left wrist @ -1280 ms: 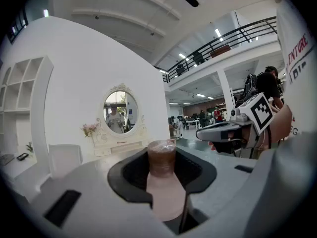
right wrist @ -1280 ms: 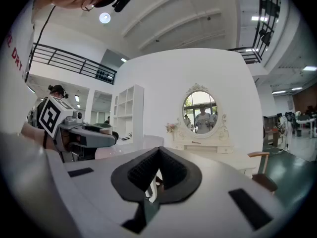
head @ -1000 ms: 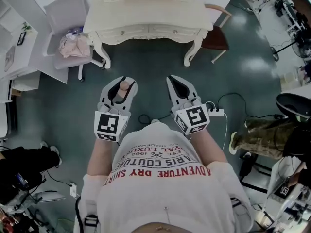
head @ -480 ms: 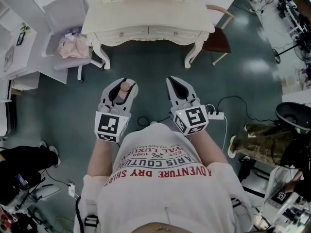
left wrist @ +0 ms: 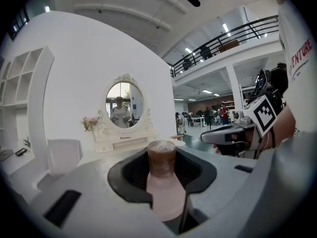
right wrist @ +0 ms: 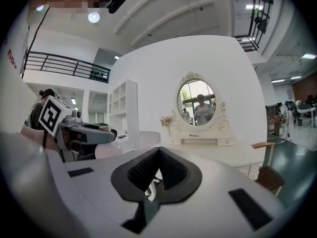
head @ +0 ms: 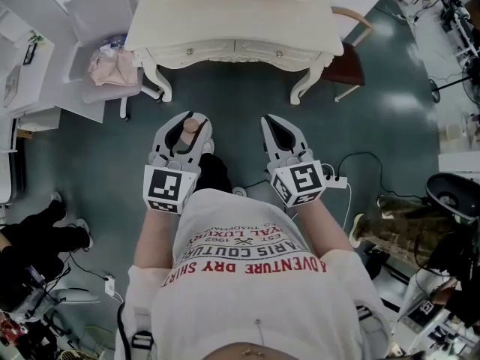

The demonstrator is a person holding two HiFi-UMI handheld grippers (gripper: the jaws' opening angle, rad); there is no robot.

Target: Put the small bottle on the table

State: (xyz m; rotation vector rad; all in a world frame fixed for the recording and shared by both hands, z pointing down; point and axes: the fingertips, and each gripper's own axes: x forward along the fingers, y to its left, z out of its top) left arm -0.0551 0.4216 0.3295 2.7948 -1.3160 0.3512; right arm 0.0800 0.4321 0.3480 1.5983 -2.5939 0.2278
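Observation:
A small pink bottle (head: 190,130) with a brown cap (left wrist: 162,155) stands between the jaws of my left gripper (head: 187,120), which is shut on it at chest height above the floor. Its cap points forward, toward the cream dressing table (head: 232,28) that stands ahead at the top of the head view. My right gripper (head: 273,123) hangs level beside the left one. Its jaws meet at the tips with nothing between them (right wrist: 157,175). Neither gripper is over the table top.
A white chair (head: 101,21) with a pink cloth on it stands left of the table, and a brown wooden chair (head: 349,58) right of it. A power strip (head: 335,180) and its cable lie on the dark floor. An oval mirror (right wrist: 197,103) stands on the table.
The table has come slightly nearer in the head view and a dark shoe now shows below the left gripper. Both grippers keep the same stance, and the bottle stays held.

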